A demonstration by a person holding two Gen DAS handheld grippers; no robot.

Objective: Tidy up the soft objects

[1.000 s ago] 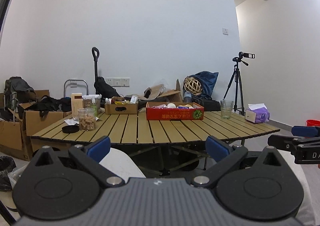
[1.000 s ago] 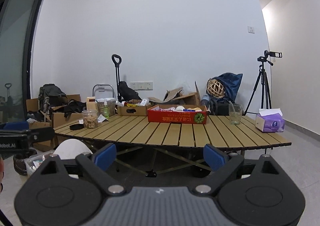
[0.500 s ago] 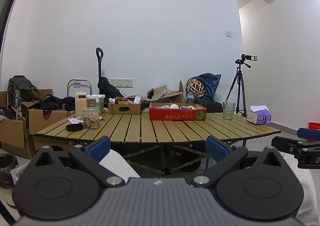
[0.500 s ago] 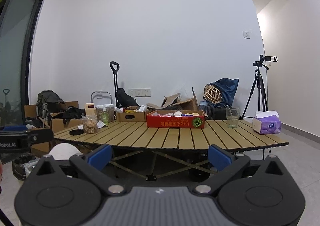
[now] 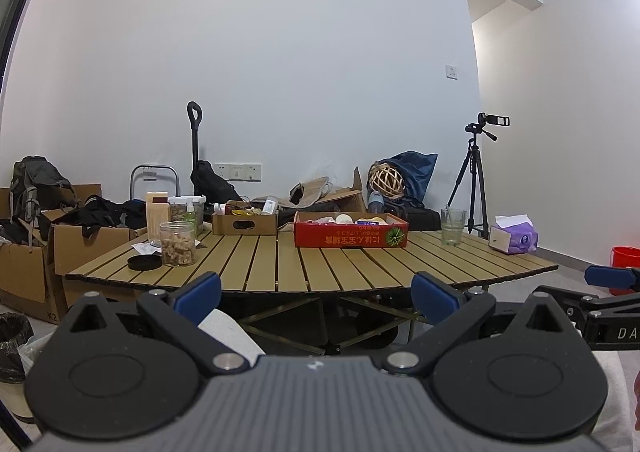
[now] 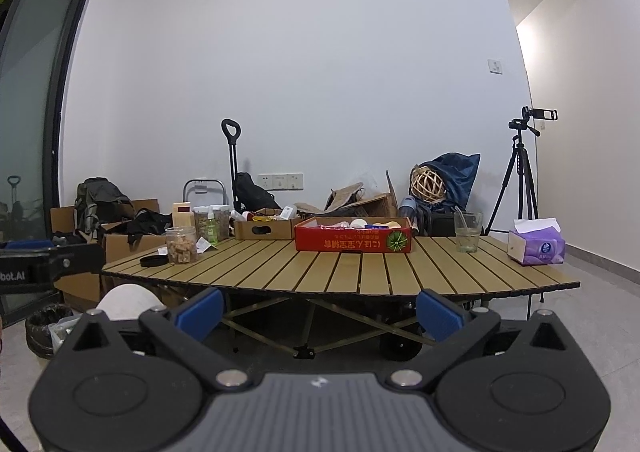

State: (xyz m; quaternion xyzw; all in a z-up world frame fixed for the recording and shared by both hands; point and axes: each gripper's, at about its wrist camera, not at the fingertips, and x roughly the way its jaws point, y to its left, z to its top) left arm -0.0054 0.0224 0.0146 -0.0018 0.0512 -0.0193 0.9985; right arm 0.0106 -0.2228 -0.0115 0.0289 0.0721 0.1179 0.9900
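— Both grippers, ours: left gripper and right gripper, jaws wide, holding nothing, short of the slatted table.

— And the soft objects?

— We see them in the red box, far centre.

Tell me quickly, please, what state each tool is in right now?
Left tool: open, holding nothing.
Right tool: open, holding nothing.
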